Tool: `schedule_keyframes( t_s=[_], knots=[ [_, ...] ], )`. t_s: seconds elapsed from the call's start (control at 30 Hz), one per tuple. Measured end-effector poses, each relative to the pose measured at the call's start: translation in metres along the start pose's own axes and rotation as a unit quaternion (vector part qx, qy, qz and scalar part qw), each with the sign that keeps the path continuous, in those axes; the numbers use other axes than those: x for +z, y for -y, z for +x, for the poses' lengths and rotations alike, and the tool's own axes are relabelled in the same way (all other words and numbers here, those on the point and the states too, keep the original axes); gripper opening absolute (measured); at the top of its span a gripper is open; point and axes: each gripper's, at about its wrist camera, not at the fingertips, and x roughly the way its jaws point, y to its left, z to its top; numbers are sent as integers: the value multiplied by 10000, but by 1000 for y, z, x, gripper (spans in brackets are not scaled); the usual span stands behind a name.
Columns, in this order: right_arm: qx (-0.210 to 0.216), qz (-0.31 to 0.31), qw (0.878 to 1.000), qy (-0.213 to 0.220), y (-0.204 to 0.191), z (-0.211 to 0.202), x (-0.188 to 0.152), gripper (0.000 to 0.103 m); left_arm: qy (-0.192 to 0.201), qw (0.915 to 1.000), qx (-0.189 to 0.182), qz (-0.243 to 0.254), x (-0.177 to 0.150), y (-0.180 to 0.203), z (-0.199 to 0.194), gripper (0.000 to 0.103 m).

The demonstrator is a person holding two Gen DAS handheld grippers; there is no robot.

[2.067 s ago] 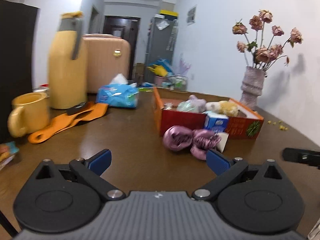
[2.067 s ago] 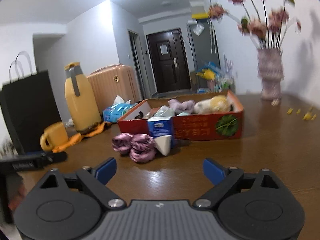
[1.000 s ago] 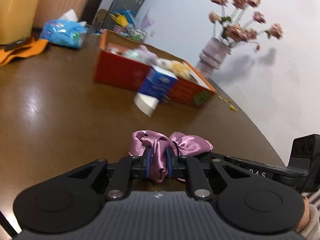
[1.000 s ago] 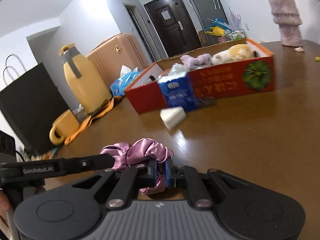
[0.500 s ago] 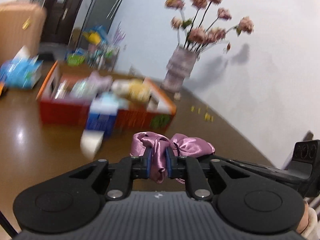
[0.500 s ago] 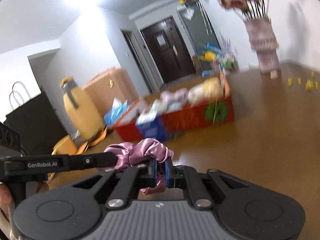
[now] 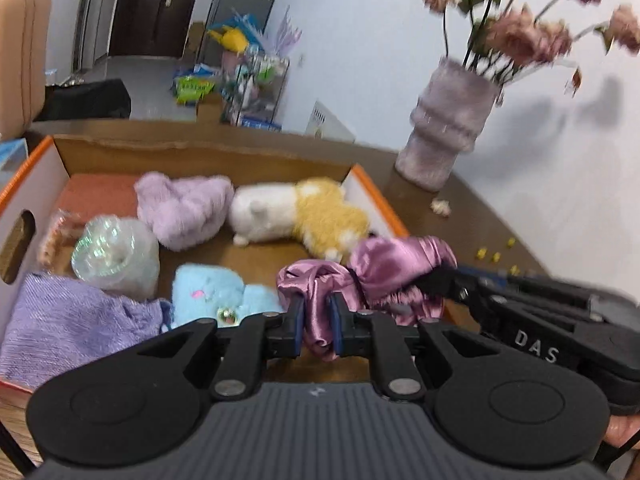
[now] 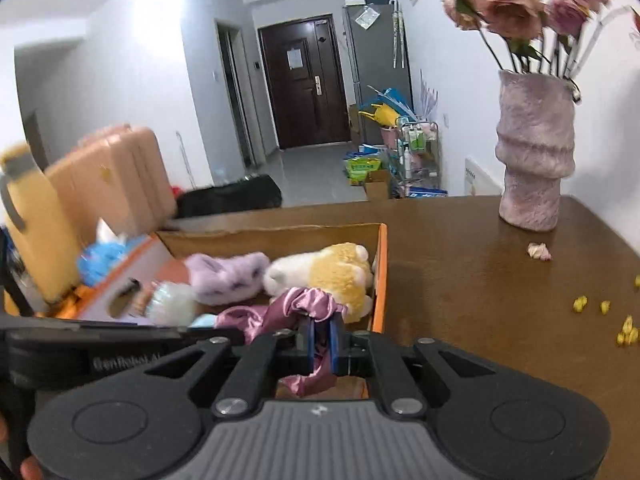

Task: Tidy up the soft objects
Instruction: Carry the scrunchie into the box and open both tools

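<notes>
Both grippers hold one pink satin scrunchie (image 7: 384,272) between them, above the near right corner of the orange cardboard box (image 7: 52,148). My left gripper (image 7: 316,326) is shut on its left loop. My right gripper (image 8: 321,340) is shut on the scrunchie (image 8: 296,308) from the other side. In the box lie a lilac plush (image 7: 184,208), a white and yellow plush (image 7: 304,216), a light blue plush (image 7: 212,292), a purple cloth (image 7: 68,320) and a clear crinkled ball (image 7: 116,252).
A pink vase of dried roses (image 8: 534,152) stands on the brown table (image 8: 480,280) to the right of the box. Small yellow bits (image 8: 600,312) lie on the table. A yellow jug (image 8: 28,232), a suitcase (image 8: 116,176) and a blue tissue pack (image 8: 100,260) are to the left.
Both grippers have carried the scrunchie forward from the open table to above the box. The views now look down into the box.
</notes>
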Motion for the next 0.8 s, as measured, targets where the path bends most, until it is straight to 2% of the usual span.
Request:
schedule_keyframes(
  t_s=[0.17,0.2,0.23,0.33,0.4,0.5,0.63,0.7,0.77,0.8],
  knots=[
    [-155,-352,9990,-212,-12,14,-7,12,-125,9997,56,188,-8,2,4,19],
    [-137,-307,9991,-273,-11,15,-7,12,-133,9996,56,250,-9,3,3,22],
    [-100,-281,9988,-377,-11,17,-7,12,-134,9994,42,311,-10,4,-1,35],
    [-115,-304,9978,-581,-12,12,-7,17,12,9990,74,430,-9,7,-20,42],
    [-120,-226,9980,-584,-11,1,-5,34,208,9988,42,433,-4,7,-41,50],
    [-38,-102,9991,-410,-10,-31,3,42,610,9968,103,510,5,4,-86,55],
    [-75,-131,9999,72,-14,-87,23,47,1225,9884,532,720,13,-4,-151,76],
    [-101,-118,9992,360,-17,-117,32,51,1428,9827,795,871,12,-7,-180,77],
    [-155,-139,9979,620,-21,-144,38,54,1576,9780,942,989,7,-11,-205,91],
    [-184,-136,9970,734,-23,-155,39,58,1669,9755,1020,1009,3,-13,-215,93]
  ],
)
